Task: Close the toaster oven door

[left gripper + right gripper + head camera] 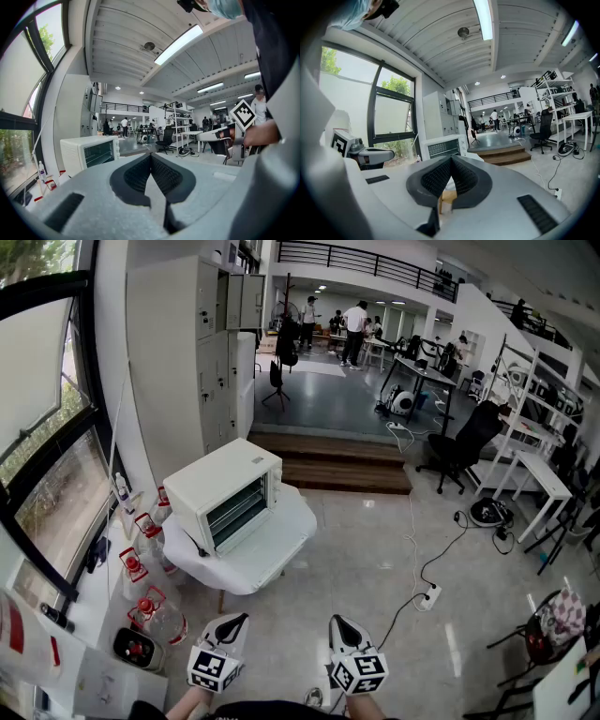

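No text, brand, number or sign can be read in any of the views. A small dark mark is seen on the top of the toaster oven (225, 486), but it is too small to be made out. Red labels are carried by the bottles (159, 620) beside the window, and their print cannot be read. Only black-and-white square patterns, not letters, are borne by the cubes on the left gripper (236, 621) and the right gripper (337, 622).

From head height, one camera looks steeply down on the toaster oven (228, 495), well off. Cameras on the left gripper (241, 618) and right gripper (335, 620) face it nearly level, both sharing it.
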Tool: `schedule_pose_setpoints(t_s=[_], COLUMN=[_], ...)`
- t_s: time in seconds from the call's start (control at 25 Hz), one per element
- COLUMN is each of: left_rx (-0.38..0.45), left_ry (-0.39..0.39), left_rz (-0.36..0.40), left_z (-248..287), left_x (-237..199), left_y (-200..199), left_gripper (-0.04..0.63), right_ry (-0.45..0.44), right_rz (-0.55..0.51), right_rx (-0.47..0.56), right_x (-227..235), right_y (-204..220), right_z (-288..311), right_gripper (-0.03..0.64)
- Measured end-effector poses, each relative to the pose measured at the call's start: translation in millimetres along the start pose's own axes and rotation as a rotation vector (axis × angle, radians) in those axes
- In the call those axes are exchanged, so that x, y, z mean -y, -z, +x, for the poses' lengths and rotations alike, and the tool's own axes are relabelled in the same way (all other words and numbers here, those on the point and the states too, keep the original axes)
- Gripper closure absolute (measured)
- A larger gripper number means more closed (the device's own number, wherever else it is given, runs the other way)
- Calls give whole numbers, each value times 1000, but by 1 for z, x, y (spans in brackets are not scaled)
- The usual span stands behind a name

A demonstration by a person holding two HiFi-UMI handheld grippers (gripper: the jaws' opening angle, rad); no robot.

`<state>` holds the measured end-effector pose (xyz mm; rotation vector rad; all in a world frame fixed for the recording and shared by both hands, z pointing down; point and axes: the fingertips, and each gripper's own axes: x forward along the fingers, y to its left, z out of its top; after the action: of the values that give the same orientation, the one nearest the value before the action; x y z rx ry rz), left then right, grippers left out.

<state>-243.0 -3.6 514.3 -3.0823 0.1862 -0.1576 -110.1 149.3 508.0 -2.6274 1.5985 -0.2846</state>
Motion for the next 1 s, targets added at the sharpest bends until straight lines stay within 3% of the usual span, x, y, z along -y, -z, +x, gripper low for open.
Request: schedule_pose_setpoints(t_s=[0.44, 0.48, 0.52, 0.56, 0.6, 1.0], left_rx=[-12, -15, -18, -23, -30, -66], left_ry=[-30, -35, -40, -46, -52, -124], left_rz=[-29, -37, -45, -51, -56, -88], left_z=[41, 46, 52, 58, 64, 109], left_x=[16, 18, 20, 23, 26, 74], left_y=[3, 4, 5, 6, 8, 21], left_gripper=[571, 557, 494, 399, 374, 374], right_ry=[-45, -49, -56, -62, -67, -141], right_rz=[-1, -3, -1, 0, 0, -34], right_rx=[11, 7, 2, -5, -13, -57], right_x=[39, 44, 50, 57, 65, 133], right_y=[-4, -3, -2, -1, -1, 3], right_z=[20, 24, 27, 30, 32, 44], right_gripper=[614, 614, 589, 519, 505, 506])
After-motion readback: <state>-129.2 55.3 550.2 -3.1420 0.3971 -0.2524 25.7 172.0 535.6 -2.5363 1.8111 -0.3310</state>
